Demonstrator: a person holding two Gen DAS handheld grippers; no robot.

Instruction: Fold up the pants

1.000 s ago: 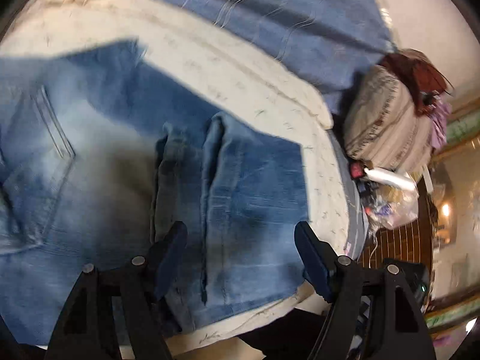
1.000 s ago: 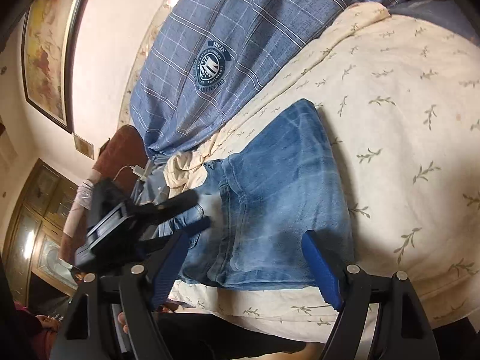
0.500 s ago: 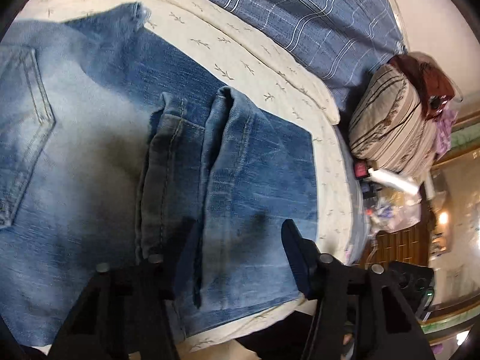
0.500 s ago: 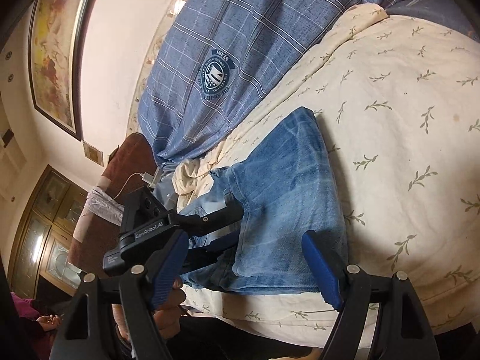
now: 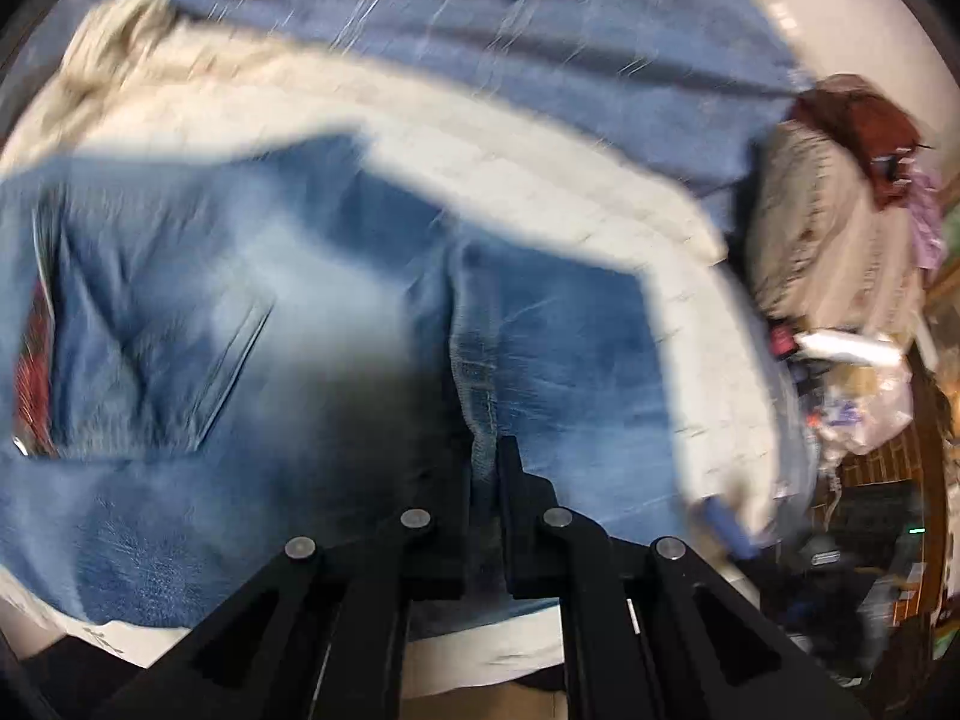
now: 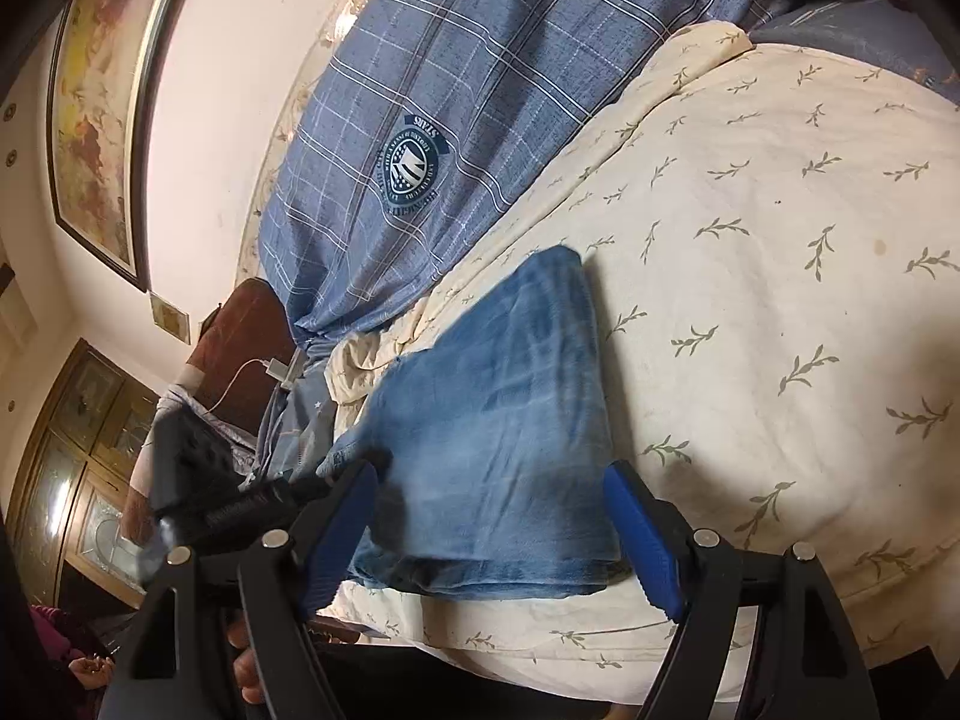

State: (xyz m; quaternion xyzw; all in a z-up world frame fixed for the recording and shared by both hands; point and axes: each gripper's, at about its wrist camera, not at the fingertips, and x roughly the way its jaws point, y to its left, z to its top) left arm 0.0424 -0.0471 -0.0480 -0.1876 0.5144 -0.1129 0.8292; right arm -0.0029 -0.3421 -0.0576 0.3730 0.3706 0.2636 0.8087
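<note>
Two hand-held grippers: left (image 5: 483, 468) clamps jeans (image 5: 252, 312) seam; right (image 6: 492, 534) gapes above.

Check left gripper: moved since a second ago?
Yes. The left gripper, open over the jeans before, has pushed forward and shut on their folded edge, judged against the cream bedspread.

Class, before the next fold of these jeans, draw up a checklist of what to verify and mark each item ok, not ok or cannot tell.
1. Left gripper shut on the jeans seam: ok.
2. Right gripper holding cloth: not ok, open astride the folded leg.
3. Jeans resting on the cream quilt: ok.
4. Layers aligned at the near edge: cannot tell.
5. Left view sharp enough to judge the fold: not ok, blurred.
</note>
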